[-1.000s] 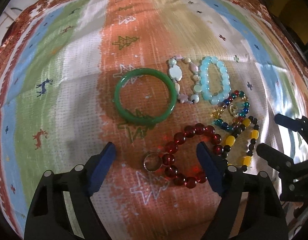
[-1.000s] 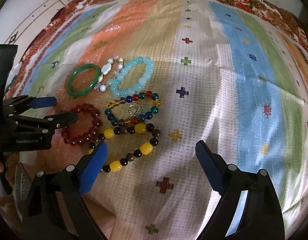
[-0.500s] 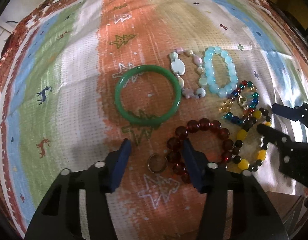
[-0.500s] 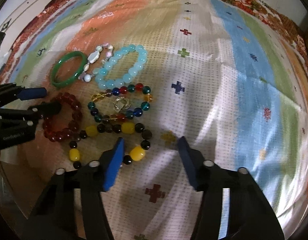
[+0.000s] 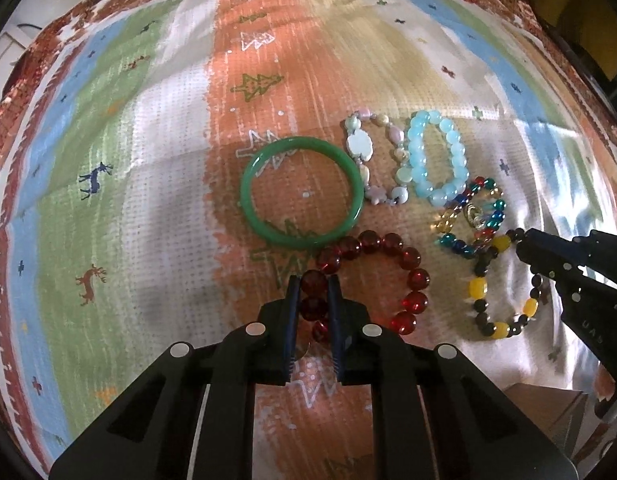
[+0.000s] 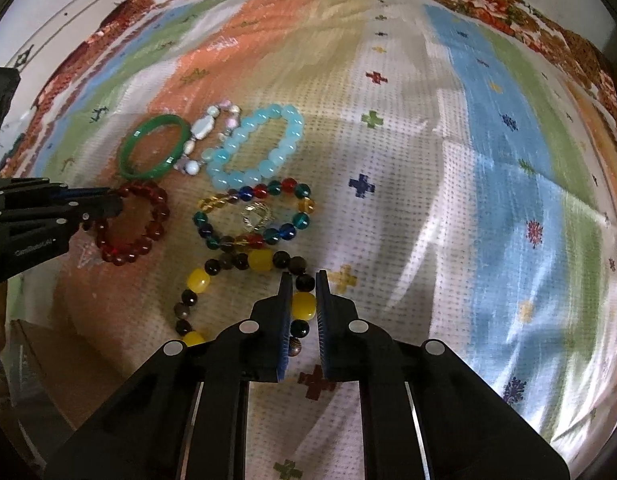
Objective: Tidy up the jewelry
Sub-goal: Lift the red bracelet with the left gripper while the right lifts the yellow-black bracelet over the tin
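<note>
My left gripper (image 5: 313, 282) is shut on the near side of the red bead bracelet (image 5: 412, 268), which lies on the cloth; it also shows in the right wrist view (image 6: 156, 216). My right gripper (image 6: 300, 280) is shut on the yellow and dark bead bracelet (image 6: 198, 280), seen too in the left wrist view (image 5: 478, 288). A green bangle (image 5: 300, 192), a pastel stone bracelet (image 5: 362, 148), a light blue bead bracelet (image 5: 438, 160) and a multicolour bead bracelet (image 5: 492, 208) around a small ring (image 6: 256, 216) lie beyond.
A striped patterned cloth (image 6: 488, 140) covers the table. A silver ring (image 5: 304, 350) lies under my left fingers, mostly hidden. The table's near edge and a brown surface (image 6: 48, 352) show at lower left in the right wrist view.
Both grippers have closed from wide open. The left one moved forward onto the red bracelet's beads; the right one moved forward onto the yellow and dark bracelet's beads.
</note>
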